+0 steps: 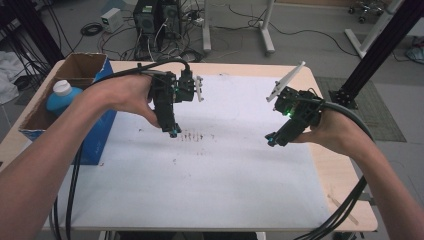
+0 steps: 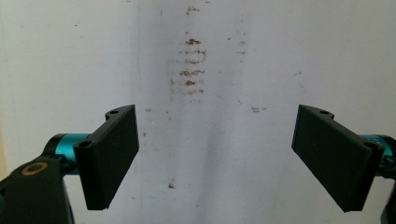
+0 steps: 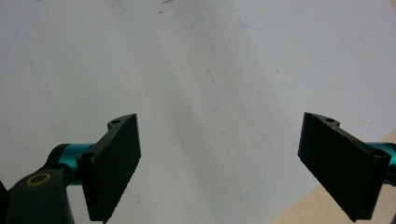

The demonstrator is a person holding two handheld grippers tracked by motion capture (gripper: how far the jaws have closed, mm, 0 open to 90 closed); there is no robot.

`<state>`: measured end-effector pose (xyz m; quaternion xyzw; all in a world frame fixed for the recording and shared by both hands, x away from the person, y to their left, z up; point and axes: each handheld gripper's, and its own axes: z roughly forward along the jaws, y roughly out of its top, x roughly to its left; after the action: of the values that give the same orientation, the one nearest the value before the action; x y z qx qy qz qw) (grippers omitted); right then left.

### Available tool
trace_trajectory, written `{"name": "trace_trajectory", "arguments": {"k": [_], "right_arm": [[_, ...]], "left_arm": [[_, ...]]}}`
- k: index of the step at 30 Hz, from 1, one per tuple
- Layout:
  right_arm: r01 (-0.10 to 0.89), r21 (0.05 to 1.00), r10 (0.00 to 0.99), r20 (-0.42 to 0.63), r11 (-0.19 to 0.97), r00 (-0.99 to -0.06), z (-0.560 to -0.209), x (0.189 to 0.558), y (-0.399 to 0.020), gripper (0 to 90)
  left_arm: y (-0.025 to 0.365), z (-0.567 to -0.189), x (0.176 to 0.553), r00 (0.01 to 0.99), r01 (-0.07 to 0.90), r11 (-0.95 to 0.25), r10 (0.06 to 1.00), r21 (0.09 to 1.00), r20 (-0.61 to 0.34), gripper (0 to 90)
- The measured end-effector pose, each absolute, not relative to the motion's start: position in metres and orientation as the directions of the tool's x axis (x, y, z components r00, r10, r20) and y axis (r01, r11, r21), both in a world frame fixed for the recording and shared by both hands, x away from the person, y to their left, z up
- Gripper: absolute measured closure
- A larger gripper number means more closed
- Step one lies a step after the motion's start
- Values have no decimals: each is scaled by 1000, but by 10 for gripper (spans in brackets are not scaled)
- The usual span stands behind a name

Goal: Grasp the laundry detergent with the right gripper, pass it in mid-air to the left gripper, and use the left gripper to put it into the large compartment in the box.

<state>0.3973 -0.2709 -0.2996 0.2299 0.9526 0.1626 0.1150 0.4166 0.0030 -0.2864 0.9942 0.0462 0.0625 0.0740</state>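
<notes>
A white sheet (image 1: 210,165) covers the table (image 1: 345,180). The left gripper (image 2: 215,158) hangs with jaws spread wide, nothing between them; the brown stains (image 2: 191,65) lie just ahead of the gap. The right gripper (image 3: 219,168) is likewise released over bare sheet.

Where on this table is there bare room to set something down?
The near half of the white sheet, between both forearms and the front edge, is bare. So is the far strip beyond the left gripper and right gripper. The left end is crowded by the cardboard box holding a blue bottle.
</notes>
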Motion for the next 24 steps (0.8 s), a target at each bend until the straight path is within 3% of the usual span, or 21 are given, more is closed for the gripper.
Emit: {"name": "trace_trajectory", "arguments": {"k": [10, 24], "right_arm": [[388, 349, 462, -158, 853, -873, -301, 396, -267, 126], [379, 350, 454, -163, 857, -876, -301, 396, -263, 126]], "left_arm": [[3, -309, 413, 988, 120, -983, 132, 140, 81, 148], [1, -311, 413, 988, 122, -983, 133, 134, 76, 149]]}}
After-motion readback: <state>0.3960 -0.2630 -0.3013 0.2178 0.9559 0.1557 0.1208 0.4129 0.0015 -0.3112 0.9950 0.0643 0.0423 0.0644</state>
